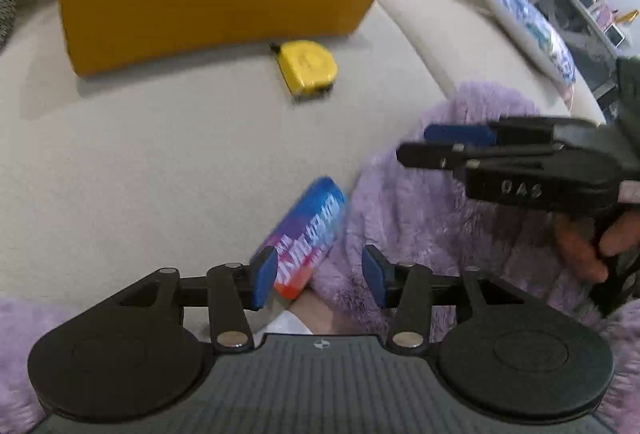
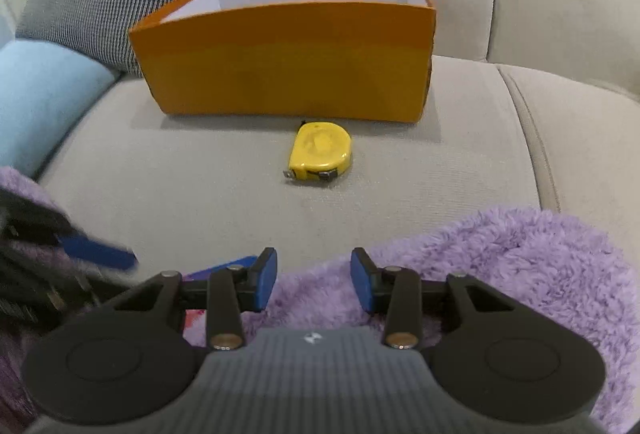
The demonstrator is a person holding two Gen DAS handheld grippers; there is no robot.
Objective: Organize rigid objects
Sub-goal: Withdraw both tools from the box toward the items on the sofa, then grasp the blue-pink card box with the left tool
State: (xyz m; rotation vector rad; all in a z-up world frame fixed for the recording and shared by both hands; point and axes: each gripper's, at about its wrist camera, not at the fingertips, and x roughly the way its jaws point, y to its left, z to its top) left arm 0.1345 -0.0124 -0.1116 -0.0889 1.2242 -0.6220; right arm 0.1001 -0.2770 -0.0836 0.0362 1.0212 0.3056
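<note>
Nearest, the left gripper [image 1: 320,276] has its jaws apart, pressing on nothing; a blue, purple and orange box [image 1: 306,240] lies partly behind its left pad, its lettering blurred. The right wrist view shows only a sliver of that box. The right gripper [image 2: 313,282] also stands apart, empty, over the purple fluffy blanket [image 2: 500,262]. Farther on the beige sofa [image 2: 180,174] lies a yellow tape measure [image 2: 320,152], glossy and D-shaped, just in front of the orange box [image 2: 286,70], whose open white inside only the right wrist view shows clearly.
</note>
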